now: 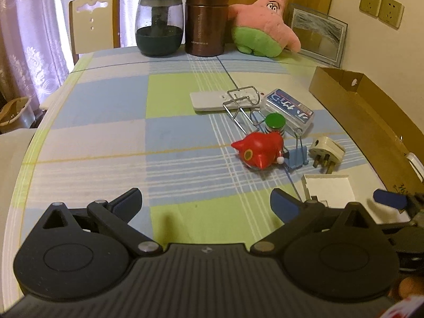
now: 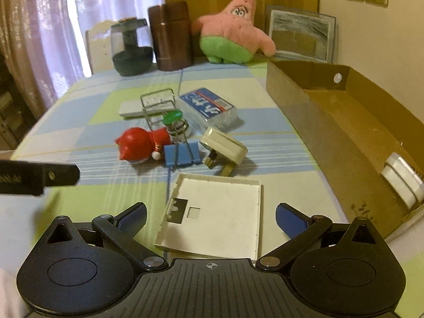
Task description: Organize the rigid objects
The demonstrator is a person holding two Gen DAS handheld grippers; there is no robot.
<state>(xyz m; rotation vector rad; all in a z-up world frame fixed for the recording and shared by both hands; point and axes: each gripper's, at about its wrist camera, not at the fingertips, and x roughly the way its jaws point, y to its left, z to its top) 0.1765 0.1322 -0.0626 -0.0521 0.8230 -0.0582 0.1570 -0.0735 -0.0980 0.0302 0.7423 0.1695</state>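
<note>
Clutter such as the red toy (image 1: 258, 149), plug (image 2: 225, 149) and white cover (image 2: 220, 212) lies heaped on the counter (image 1: 106, 137) beside the cardboard box (image 2: 352, 135), so both the left hand-held gripper (image 1: 205, 204) and the right hand-held gripper (image 2: 210, 218) hover wide open and empty, ready to pick.

Dim warm room, daylight glare thru curtains (image 1: 31, 26) at back-left, fisheye-bent edges, slight blur.

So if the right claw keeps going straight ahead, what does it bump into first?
Most likely the flat white tray. It lies right between the open right claw fingers, nearest of everything. The white plug sits farther on. Depth is hard to judge, so the claw may touch the tablecloth beside it.
</note>
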